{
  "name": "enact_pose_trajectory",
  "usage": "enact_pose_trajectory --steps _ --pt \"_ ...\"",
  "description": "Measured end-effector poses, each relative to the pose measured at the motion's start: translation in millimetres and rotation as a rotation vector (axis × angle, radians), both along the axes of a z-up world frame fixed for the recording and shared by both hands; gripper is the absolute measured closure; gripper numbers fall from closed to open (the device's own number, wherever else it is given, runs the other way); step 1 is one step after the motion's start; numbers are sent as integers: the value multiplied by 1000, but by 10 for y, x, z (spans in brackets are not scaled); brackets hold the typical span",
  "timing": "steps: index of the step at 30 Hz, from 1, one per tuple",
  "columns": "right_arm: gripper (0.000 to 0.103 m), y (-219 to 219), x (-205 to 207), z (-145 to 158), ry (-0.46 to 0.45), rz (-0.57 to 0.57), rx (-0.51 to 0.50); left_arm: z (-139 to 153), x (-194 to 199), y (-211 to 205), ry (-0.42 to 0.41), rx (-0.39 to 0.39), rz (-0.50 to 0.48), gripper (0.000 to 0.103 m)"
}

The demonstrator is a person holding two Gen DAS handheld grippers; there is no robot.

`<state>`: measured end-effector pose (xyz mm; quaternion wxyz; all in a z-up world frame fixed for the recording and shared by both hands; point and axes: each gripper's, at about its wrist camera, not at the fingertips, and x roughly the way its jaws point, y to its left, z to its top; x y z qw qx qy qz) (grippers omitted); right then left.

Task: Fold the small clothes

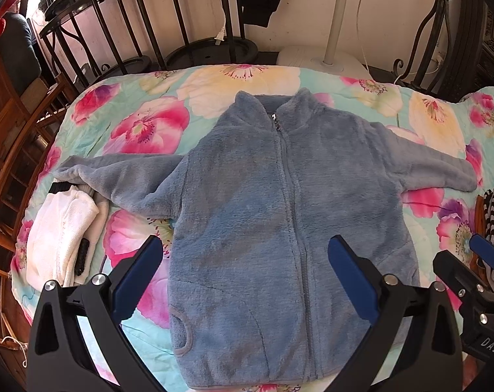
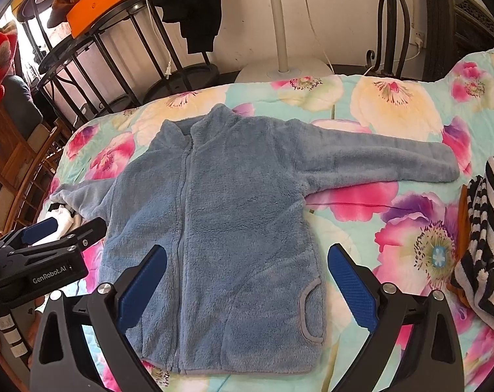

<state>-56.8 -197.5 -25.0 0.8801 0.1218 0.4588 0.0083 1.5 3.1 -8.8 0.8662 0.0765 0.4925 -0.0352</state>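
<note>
A small blue fleece jacket (image 1: 266,228) lies flat and face up in the middle of a bed covered by a floral quilt (image 1: 214,88) printed with large pink, cream and purple flowers on a pale turquoise ground. The jacket's zip (image 1: 292,202) is closed up to the stand-up collar, and both sleeves are stretched out sideways. The left gripper (image 1: 247,274) hangs above the jacket's lower half with its two blue-padded fingers spread wide and nothing between them. The right gripper (image 2: 247,281) hangs above the lower hem area on the other side, fingers likewise spread wide and empty; each gripper shows at the edge of the other's camera view. At the end of the left sleeve (image 1: 116,176), a folded white garment (image 1: 60,235) rests on the quilt, its upper corner tucked just under the cuff; a dark strip along its edge may be trim, though the view is too distorted to be sure. Near the end of the right sleeve (image 2: 387,160), a black-and-white striped garment (image 2: 485,228) lies bunched at the bed's edge. Behind the bed stand black metal railings (image 1: 122,23), the white base of a standing fan (image 2: 282,68), and a dark garment (image 2: 194,6) hanging against the wall
</note>
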Motion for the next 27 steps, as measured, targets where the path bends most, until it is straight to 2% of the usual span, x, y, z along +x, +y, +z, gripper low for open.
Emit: enact_pose_trajectory --steps 16,21,24,27 --pt "4 -41 -30 -21 13 -13 26 -13 -2 -57 2 0 -1 5" --pt "4 -104 30 -5 25 -27 49 -12 26 -194 8 1 -3 5" --pt "4 -240 132 -22 41 -50 89 -29 48 -271 16 4 -5 5" --pt "4 -479 278 -73 69 -121 124 -88 114 -372 26 15 -12 5"
